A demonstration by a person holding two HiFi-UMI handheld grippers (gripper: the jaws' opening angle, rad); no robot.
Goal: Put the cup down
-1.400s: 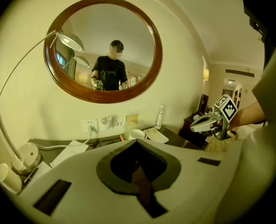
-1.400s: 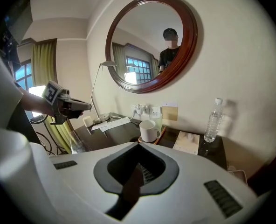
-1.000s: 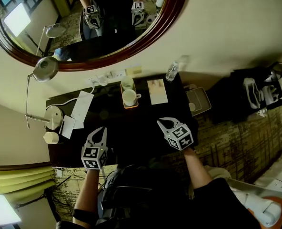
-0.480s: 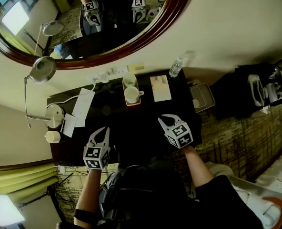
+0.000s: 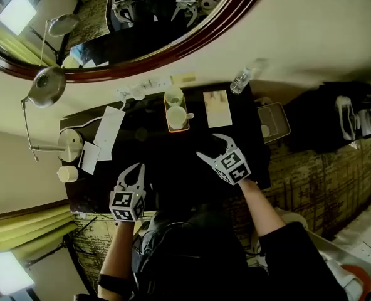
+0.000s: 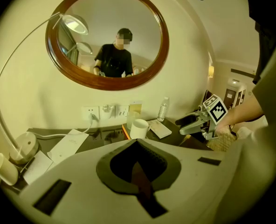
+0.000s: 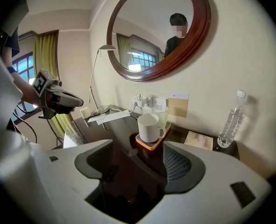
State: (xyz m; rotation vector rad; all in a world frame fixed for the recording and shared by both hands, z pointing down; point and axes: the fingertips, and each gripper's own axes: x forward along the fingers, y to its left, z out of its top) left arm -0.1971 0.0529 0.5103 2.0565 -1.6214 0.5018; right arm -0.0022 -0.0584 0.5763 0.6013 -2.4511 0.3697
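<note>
At the far left of the dark desk (image 5: 173, 168) stands a desk lamp (image 5: 65, 144) on its round base, its head (image 5: 46, 85) raised on a thin curved arm. A small paper cup (image 5: 66, 174) sits just beside the base, with white paper sheets (image 5: 108, 133) lying next to it.

The left gripper (image 5: 135, 171) hangs over the near edge of the desk. Its jaws are clenched together with nothing between them.

Toward the back of the desk, near the wall sockets (image 5: 141, 93), an orange tray (image 5: 179, 129) carries the white cup (image 5: 177, 117). The cup stands upright with its handle to the right, and a clear glass (image 5: 173, 96) stands right behind it on the same tray.

The right gripper (image 5: 214, 149) is over the desk in front of the tray, well apart from the cup. Its jaws are released and have just been opening. Only the bare desk surface shows between them, with the cup straight ahead.

Further right, a pale booklet (image 5: 217, 108) lies flat. A water bottle (image 5: 240, 80) stands at the back corner against the wall. Past the desk's right edge is a small grey tray (image 5: 274, 123). A wood-framed oval mirror (image 5: 192, 42) hangs on the wall above.
</note>
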